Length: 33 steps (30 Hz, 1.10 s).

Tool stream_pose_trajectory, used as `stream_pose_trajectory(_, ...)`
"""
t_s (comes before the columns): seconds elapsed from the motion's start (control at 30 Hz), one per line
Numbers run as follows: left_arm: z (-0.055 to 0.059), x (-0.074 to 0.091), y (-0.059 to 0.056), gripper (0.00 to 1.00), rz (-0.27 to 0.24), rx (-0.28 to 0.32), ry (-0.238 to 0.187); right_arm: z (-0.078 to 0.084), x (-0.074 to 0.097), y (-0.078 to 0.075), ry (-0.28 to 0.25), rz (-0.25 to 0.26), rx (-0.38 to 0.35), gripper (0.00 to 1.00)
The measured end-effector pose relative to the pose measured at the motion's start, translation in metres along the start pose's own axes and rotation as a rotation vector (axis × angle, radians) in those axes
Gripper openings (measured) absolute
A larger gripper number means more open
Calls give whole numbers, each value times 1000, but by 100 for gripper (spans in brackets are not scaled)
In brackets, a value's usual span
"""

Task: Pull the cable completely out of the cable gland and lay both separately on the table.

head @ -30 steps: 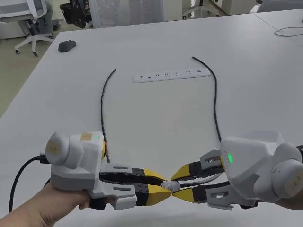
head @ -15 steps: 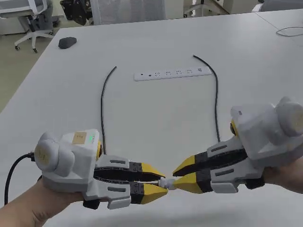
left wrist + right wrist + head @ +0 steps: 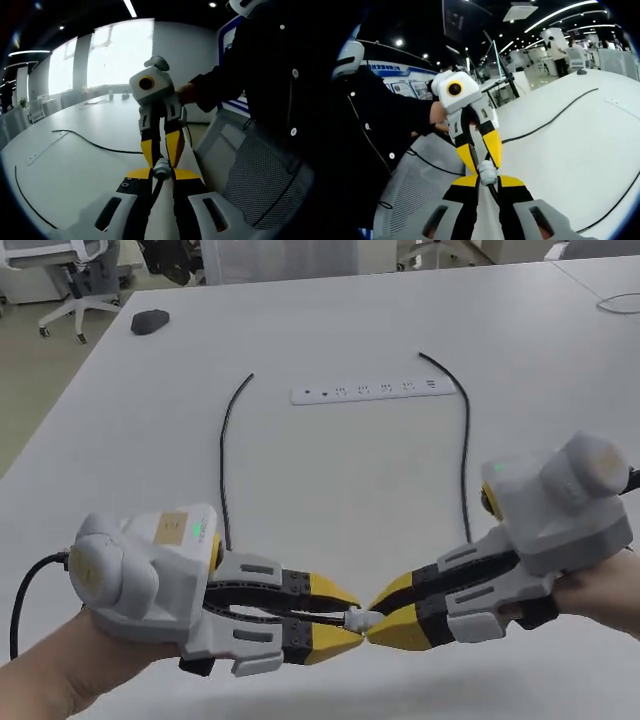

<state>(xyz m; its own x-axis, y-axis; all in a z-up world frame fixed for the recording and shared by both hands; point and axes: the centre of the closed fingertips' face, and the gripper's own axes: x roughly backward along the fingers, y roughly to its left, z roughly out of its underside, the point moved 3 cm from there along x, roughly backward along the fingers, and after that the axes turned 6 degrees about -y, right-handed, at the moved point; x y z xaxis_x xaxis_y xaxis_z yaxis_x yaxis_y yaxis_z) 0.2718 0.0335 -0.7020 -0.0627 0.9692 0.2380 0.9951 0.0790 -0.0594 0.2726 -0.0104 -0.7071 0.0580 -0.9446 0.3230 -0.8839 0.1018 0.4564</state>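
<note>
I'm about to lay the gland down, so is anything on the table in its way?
Nothing visible: the table ahead of the cable gland is bare; the power strip lies farther off.

It was an open-plan office: long white tables (image 3: pixel 330 490), swivel chairs (image 3: pixel 72 290), a computer mouse (image 3: pixel 150 321), a power strip (image 3: pixel 372 391), and strip lights (image 3: pixel 565 12) overhead.

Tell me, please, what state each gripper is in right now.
Left gripper: closed on one end of the cable gland.
Right gripper: closed on its other end.
</note>
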Motion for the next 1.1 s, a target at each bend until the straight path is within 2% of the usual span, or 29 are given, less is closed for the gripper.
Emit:
stream_pose_trajectory(0.2, 3, 1, 0, 15, 5, 26, 5, 1, -2, 5, 10, 9, 73, 8)
stream_pose_trajectory(0.3, 6, 1, 1, 15, -1, 50, 9, 2, -3, 5, 17, 40, 151, 7)
stream_pose_trajectory(0.37, 7, 1, 4, 15, -21, 116, -4, 1, -1, 1, 16, 69, 215, 7)
stream_pose_trajectory(0.4, 7, 1, 5, 15, -26, 121, -8, 1, -1, 0, 15, 79, 231, 7)
stream_pose_trajectory(0.43, 8, 1, 6, 15, -32, 151, -10, 1, -1, 0, 16, 92, 262, 7)
stream_pose_trajectory(0.5, 9, 0, 7, 15, -37, 156, -2, 3, -2, 0, 20, 109, 298, 7)
stream_pose_trajectory(0.53, 11, -1, 7, 15, -40, 172, 7, 4, -2, -2, 35, 119, 338, 7)
stream_pose_trajectory(0.6, 13, -3, 6, 15, -41, 193, 17, 8, -4, 0, 56, 125, 361, 7)
stream_pose_trajectory(0.63, 15, -3, 5, 15, -45, 225, 22, 9, -4, 0, 74, 131, 383, 7)
stream_pose_trajectory(0.67, 16, -3, 5, 15, -44, 230, 24, 10, -5, 0, 76, 129, 378, 7)
stream_pose_trajectory(0.7, 16, -3, 5, 15, -47, 230, 23, 9, -5, -1, 83, 138, 411, 7)
stream_pose_trajectory(0.8, 16, -2, 5, 15, -51, 244, 26, 10, -6, 0, 95, 148, 443, 7)
stream_pose_trajectory(0.9, 18, -3, 6, 15, -69, 250, 36, 12, -8, -2, 142, 170, 568, 7)
stream_pose_trajectory(0.97, 20, -3, 4, 15, -63, 250, 42, 14, -9, 0, 144, 162, 535, 7)
stream_pose_trajectory(1.1, 17, -2, 4, 15, -58, 196, 28, 12, -6, -3, 136, 169, 489, 8)
